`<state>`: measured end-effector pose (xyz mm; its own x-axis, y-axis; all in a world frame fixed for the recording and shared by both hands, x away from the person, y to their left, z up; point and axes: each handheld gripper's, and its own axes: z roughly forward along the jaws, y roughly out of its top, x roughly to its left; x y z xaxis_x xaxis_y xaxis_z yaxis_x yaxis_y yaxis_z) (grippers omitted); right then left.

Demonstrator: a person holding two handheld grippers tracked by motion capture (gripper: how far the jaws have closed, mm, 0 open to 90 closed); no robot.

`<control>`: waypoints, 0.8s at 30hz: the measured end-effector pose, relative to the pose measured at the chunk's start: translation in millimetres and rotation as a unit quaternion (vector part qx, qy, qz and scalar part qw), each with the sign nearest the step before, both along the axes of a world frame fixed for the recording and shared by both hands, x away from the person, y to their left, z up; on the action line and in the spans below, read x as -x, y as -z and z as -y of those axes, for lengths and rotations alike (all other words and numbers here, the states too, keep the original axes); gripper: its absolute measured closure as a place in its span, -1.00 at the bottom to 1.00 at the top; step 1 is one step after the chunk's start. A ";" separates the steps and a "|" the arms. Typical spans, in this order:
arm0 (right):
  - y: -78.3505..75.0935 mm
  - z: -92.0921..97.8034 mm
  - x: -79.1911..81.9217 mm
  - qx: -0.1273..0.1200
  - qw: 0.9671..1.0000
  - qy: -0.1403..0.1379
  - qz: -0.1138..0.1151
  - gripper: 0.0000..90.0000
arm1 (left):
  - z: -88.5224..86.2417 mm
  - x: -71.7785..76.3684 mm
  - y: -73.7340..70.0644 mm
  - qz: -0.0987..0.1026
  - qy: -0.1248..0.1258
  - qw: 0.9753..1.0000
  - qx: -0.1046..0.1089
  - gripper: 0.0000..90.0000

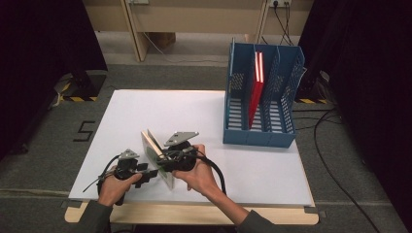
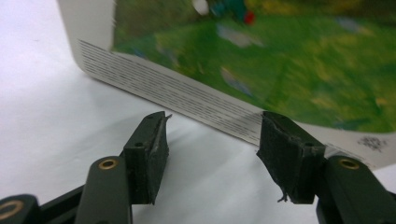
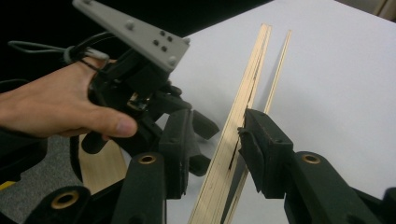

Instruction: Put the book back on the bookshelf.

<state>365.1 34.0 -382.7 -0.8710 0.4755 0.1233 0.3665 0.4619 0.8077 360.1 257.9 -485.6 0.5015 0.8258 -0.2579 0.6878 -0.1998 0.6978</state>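
Observation:
A thin book (image 1: 156, 150) with a green picture cover (image 2: 280, 60) stands tilted on its edge on the white table (image 1: 243, 170), slightly fanned open. My right gripper (image 1: 163, 158) is clamped over its pale page block (image 3: 229, 140), one jaw on each side, and holds it up. My left gripper (image 1: 148, 174) is low at the book's left side and open, its pads (image 2: 149, 154) just short of the cover's lower edge with nothing between them. In the right gripper view the left hand (image 3: 56, 112) and its gripper's grey plate (image 3: 135, 32) sit close behind the book.
A blue slotted file rack (image 1: 260, 131) stands at the table's back right with a red book (image 1: 256, 87) upright in its middle slot. Black cables (image 1: 330, 160) lie on the floor to the right. The table's front edge runs just below my hands.

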 end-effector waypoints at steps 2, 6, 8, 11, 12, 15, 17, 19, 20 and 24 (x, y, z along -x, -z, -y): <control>0.7 -2.8 3.1 -0.004 1.000 -0.005 0.002 0.37 | -2.3 -0.2 0.9 -0.002 -0.004 1.000 0.005 -0.08; 1.2 -7.5 8.0 -0.005 1.000 -0.013 0.010 0.29 | -7.0 -0.7 0.0 0.001 -0.013 1.000 0.016 -0.08; 1.6 -8.4 9.7 -0.005 1.000 -0.018 0.017 0.28 | -10.6 -0.5 -3.0 0.008 -0.018 1.000 0.023 -0.07; 1.3 -8.6 14.2 0.006 0.999 -0.012 0.046 0.20 | -14.8 -0.4 -6.6 0.022 -0.030 0.999 0.029 -0.06; 1.2 -7.7 15.7 0.009 0.998 -0.010 0.059 0.20 | -15.5 -0.5 -7.0 0.023 -0.032 0.999 0.030 -0.05; 1.4 -5.1 17.5 0.014 0.998 -0.002 0.064 0.16 | -16.5 -0.7 -6.8 0.021 -0.035 0.999 0.030 -0.05; 4.5 -4.0 17.0 0.014 0.998 0.002 0.059 0.14 | -15.9 -0.5 -7.2 0.021 -0.033 0.999 0.030 -0.05; 7.8 -4.2 18.1 0.005 0.998 0.005 0.059 0.12 | -15.3 -0.3 -7.6 0.022 -0.032 0.999 0.030 -0.05; 7.5 -3.7 18.1 0.000 0.998 0.003 0.060 0.10 | -15.5 -0.3 -7.7 0.022 -0.033 0.999 0.029 -0.05; 10.0 -3.9 17.9 0.005 0.998 0.016 0.056 -0.02 | -16.1 -0.7 -7.3 0.020 -0.034 0.999 0.029 -0.05</control>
<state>347.2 37.9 -392.7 -0.8633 0.5043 0.0209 0.2883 0.4587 0.8405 360.8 274.0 -478.3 0.4552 0.8426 -0.2879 0.6703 -0.1115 0.7337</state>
